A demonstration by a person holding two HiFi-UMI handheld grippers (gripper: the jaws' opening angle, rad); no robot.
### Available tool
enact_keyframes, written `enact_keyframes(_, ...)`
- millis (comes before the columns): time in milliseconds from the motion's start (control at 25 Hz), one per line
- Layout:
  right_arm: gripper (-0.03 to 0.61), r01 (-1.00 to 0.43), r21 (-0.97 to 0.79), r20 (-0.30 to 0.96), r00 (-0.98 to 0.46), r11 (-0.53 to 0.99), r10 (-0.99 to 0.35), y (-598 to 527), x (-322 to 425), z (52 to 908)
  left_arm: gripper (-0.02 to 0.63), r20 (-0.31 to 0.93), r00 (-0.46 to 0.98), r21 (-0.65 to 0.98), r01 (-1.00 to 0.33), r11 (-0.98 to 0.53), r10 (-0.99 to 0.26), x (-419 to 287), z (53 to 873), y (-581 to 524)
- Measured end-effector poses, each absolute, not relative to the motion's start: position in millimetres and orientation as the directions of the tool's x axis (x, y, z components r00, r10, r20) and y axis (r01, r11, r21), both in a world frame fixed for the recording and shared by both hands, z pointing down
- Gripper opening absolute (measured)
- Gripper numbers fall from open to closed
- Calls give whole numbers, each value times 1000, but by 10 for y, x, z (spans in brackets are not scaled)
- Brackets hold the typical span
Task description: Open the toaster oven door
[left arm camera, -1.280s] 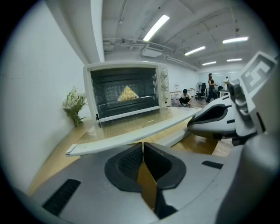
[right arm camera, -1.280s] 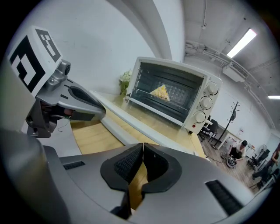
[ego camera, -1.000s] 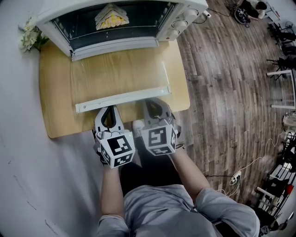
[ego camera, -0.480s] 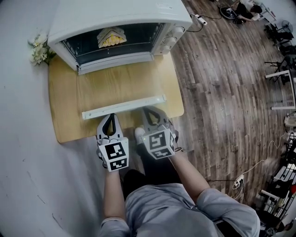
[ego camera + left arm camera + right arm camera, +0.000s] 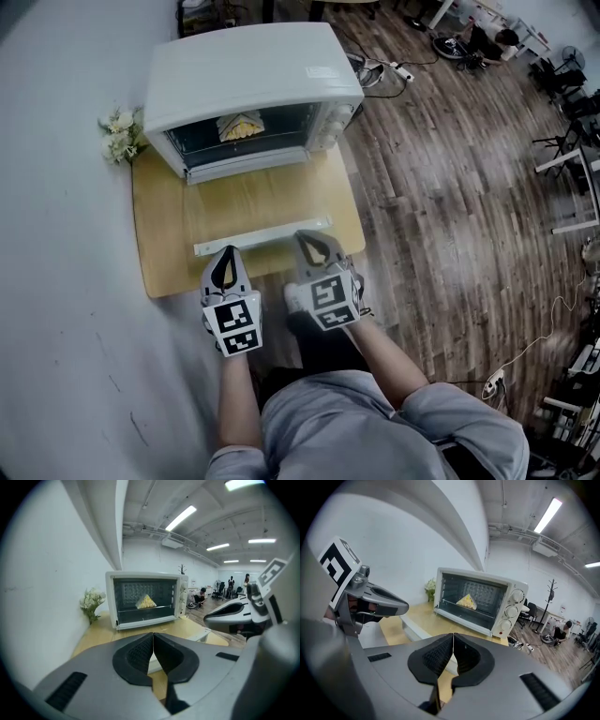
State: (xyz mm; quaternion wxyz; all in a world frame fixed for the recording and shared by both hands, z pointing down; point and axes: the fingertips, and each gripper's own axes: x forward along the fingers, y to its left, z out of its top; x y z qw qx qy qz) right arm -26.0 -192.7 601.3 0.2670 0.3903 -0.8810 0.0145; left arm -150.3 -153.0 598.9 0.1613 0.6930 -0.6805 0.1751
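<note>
flowers (image 5: 119, 136) sat far left, beside oven | oven (image 5: 248, 84) stood at table's (image 5: 161, 253) far edge, food (image 5: 241, 125) inside | door (image 5: 262, 236) lay open, flat, white rail nearest | left gripper (image 5: 228, 251) closed, empty, just near of rail | right gripper (image 5: 307, 240) beside it, closed, empty

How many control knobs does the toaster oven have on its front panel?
3, in a column on the toaster oven's front panel, to the right of its opening: top knob, middle knob, bottom knob. None appears hidden.
</note>
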Motion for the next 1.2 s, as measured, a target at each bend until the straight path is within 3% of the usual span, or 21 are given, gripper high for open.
enact_keyframes(640, 2, -765, 95, 281, -594, 637, -754, -1449, -351, 4474, 5, 292, -17, 56, -998, 35, -956, -1745, 4568, -990)
enact_keyframes(1200, 2, -800, 53, 187, -579, 597, -793, -755, -203, 3723, 3, 236, 10, 65, -998, 6, -972, -1758, 3897, -307)
